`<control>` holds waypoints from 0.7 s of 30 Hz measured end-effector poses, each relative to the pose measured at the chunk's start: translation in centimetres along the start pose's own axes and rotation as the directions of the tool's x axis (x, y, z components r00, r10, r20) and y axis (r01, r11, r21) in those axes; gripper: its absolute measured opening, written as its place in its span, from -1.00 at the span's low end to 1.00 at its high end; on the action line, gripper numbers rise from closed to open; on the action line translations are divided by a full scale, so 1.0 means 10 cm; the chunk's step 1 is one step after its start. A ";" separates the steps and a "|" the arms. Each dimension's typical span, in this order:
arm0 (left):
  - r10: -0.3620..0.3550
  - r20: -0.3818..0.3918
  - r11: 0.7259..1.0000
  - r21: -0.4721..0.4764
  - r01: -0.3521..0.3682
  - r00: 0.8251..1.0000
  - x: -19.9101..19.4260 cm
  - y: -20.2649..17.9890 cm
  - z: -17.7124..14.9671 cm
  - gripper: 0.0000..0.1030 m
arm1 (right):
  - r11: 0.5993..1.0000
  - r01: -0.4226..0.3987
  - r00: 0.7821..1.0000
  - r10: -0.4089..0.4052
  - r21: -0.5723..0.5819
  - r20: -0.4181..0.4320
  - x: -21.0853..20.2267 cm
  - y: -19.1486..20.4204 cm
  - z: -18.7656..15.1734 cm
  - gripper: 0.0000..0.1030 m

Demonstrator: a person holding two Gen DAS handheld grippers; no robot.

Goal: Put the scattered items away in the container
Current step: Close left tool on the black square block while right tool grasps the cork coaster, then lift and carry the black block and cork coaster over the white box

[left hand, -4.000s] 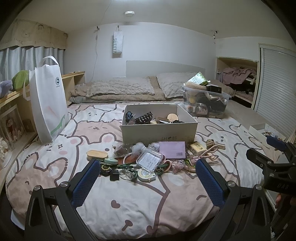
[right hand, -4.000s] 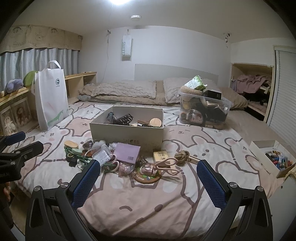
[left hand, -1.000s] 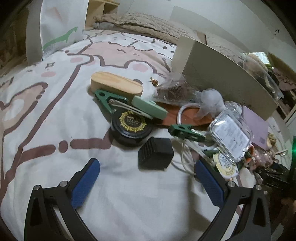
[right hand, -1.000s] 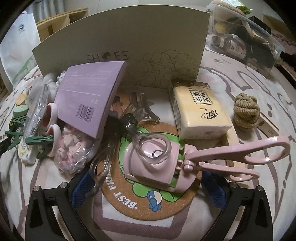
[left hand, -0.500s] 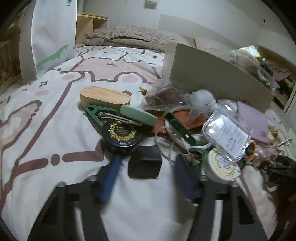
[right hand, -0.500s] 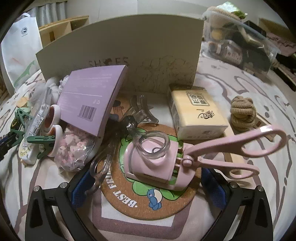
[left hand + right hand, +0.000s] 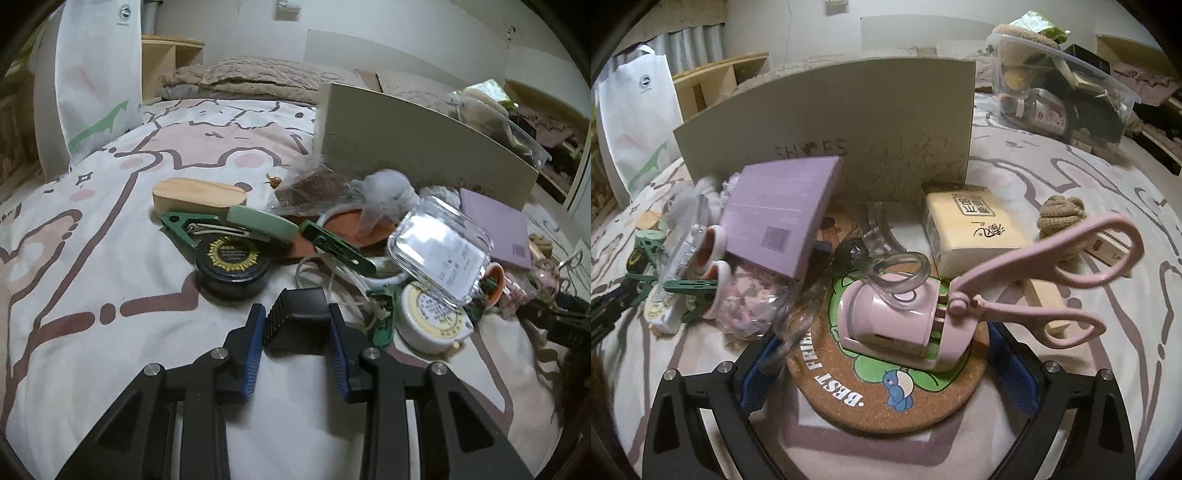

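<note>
**Left gripper closing on the black block**

The left gripper (image 7: 295, 345) sat low over the bed (image 7: 92, 295) with its blue pads on either side of a small black ribbed block (image 7: 297, 321). The jaws were closing, the block lay between them, and the pads looked just about touching its sides; a firm clamp could not be confirmed. The block rested at the near edge of the clutter, just beside a round black tin (image 7: 232, 264) and a white round tin (image 7: 430, 317), with loose white cord (image 7: 332, 280) trailing close behind it.

The right gripper (image 7: 886, 365) stood with its fingers wide apart, straddling a cork coaster (image 7: 879, 391) that carried a pink scissor-handled tool (image 7: 960, 302). Nothing was clamped in it.

The container, a pale shoe box (image 7: 417, 144), stood behind the pile, well apart from the block.

To do this step well, the squeeze should probably finish squarely on the flat sides before any lift, since the bedding is soft and gives. A straight upward lift would likely keep the cord and the green clip (image 7: 336, 247) from snagging, before carrying over the box wall.
</note>
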State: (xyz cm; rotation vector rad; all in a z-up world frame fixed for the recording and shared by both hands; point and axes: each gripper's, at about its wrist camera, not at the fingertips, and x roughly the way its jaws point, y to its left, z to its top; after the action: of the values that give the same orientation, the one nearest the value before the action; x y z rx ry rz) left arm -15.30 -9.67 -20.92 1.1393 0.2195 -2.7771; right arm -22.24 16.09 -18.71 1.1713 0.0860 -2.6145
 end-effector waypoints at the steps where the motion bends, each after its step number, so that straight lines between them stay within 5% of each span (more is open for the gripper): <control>1: -0.004 -0.004 1.000 0.002 0.004 1.000 -0.02 -0.01 -0.01 -0.37 | 1.000 -0.001 1.000 0.001 -0.008 0.005 -0.04 0.02 -0.02 0.95; 21: -0.107 -0.050 0.994 0.000 0.107 0.993 -0.45 -0.19 -0.17 -0.38 | 0.991 -0.107 0.994 0.106 0.080 0.012 -0.79 -0.23 -0.28 0.95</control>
State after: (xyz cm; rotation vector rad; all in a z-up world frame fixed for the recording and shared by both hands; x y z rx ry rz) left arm -11.35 -7.20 -18.79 1.2332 0.2904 -2.8437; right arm -15.84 20.57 -14.87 1.1592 -0.0826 -2.5496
